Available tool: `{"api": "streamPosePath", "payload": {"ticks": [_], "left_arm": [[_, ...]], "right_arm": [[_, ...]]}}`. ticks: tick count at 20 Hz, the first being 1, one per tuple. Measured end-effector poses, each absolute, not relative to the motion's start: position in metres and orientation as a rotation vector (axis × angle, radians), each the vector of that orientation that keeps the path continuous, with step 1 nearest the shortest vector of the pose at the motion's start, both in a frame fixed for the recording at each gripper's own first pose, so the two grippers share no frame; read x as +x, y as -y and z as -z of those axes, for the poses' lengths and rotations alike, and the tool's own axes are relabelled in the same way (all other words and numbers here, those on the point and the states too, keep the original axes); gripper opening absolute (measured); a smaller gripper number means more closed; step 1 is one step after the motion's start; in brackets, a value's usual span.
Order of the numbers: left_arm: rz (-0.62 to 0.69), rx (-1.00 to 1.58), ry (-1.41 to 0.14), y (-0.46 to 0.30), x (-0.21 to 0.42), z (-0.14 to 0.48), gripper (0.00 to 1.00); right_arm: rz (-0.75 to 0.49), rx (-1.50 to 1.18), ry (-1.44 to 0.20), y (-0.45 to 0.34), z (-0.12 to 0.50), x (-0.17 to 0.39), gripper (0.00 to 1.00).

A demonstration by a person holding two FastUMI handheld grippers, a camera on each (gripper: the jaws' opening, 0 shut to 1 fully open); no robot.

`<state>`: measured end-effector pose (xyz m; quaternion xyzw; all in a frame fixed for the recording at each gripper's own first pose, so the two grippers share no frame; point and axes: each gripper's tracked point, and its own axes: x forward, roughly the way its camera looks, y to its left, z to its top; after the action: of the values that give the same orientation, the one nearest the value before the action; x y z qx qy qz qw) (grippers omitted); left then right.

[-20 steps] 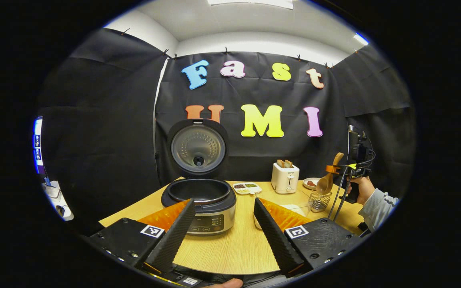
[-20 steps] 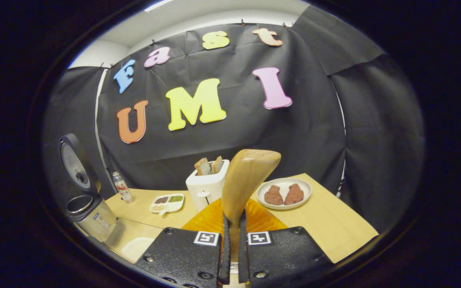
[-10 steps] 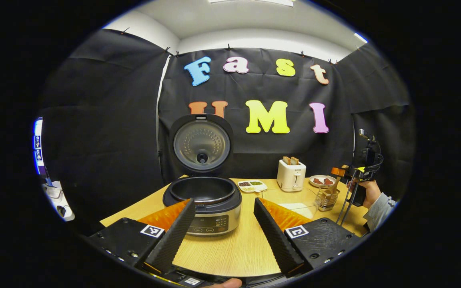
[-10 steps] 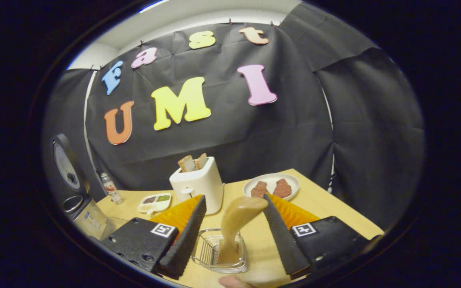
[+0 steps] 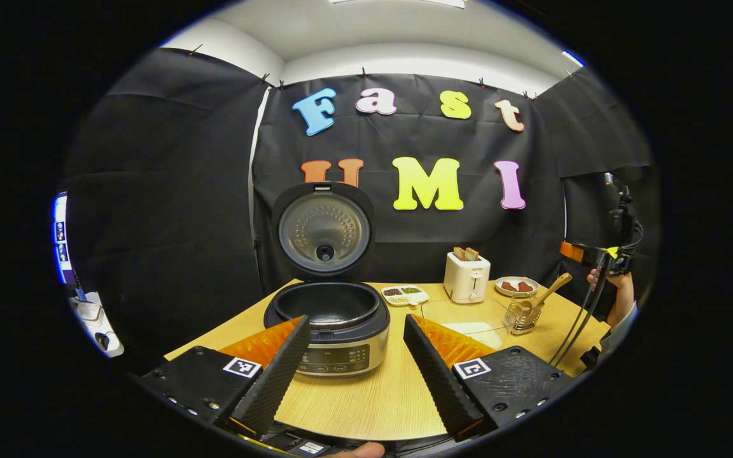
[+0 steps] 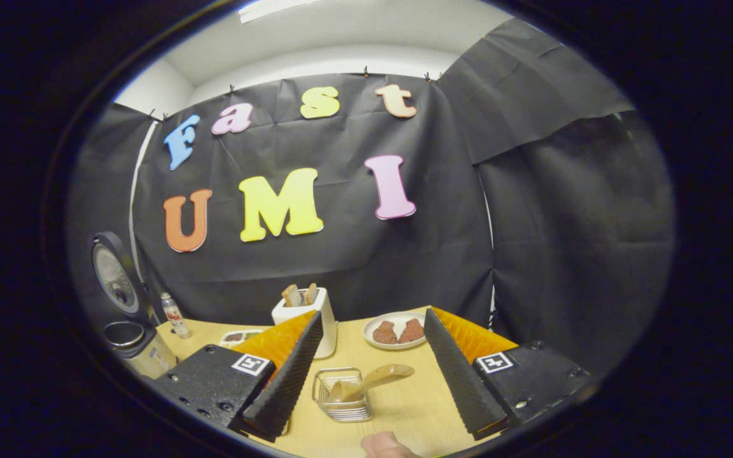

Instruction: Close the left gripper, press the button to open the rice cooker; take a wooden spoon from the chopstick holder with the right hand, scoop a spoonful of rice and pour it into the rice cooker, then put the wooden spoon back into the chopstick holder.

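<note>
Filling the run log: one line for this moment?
phase: spoon returned | light wooden spoon: leaning in wire chopstick holder | right gripper: open | left gripper: open | silver rice cooker: lid up

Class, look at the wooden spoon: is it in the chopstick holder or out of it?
In. The wooden spoon leans inside the chopstick holder, with the right gripper open and apart from it.

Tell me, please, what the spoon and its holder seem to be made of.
The spoon looks like plain wood: matte light tan with a smooth, carved shape. The chopstick holder appears to be shiny metal wire: thin silvery bars with open gaps, the table visible through them.
</note>
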<state>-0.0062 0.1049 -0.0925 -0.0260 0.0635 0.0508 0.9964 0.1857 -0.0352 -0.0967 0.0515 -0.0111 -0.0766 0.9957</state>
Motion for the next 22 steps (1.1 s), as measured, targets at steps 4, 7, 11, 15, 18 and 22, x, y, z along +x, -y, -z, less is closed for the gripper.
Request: {"api": "streamPosePath", "payload": {"ticks": [4, 7, 11, 15, 18, 22], "left_arm": [[-0.105, -0.036, -0.121, -0.111, -0.002, 0.077, 0.94], [-0.123, -0.017, -0.101, -0.124, 0.008, 0.056, 0.94], [-0.152, 0.027, -0.075, -0.141, 0.029, 0.025, 0.94], [-0.172, 0.037, -0.060, -0.155, 0.056, -0.006, 0.95], [-0.189, 0.048, -0.040, -0.166, 0.078, -0.031, 0.96], [-0.196, 0.044, -0.007, -0.182, 0.116, -0.062, 0.95]], "right_arm": [[0.108, 0.097, 0.020, 0.016, 0.088, 0.132, 1.00], [0.062, 0.056, 0.031, 0.000, 0.083, 0.096, 1.00], [0.014, 0.016, 0.059, -0.012, 0.072, 0.049, 1.00], [0.003, 0.024, 0.068, -0.008, 0.077, 0.027, 1.00], [-0.014, 0.032, 0.060, -0.006, 0.079, 0.029, 1.00], [-0.021, 0.044, 0.055, 0.006, 0.083, 0.033, 1.00]]}}
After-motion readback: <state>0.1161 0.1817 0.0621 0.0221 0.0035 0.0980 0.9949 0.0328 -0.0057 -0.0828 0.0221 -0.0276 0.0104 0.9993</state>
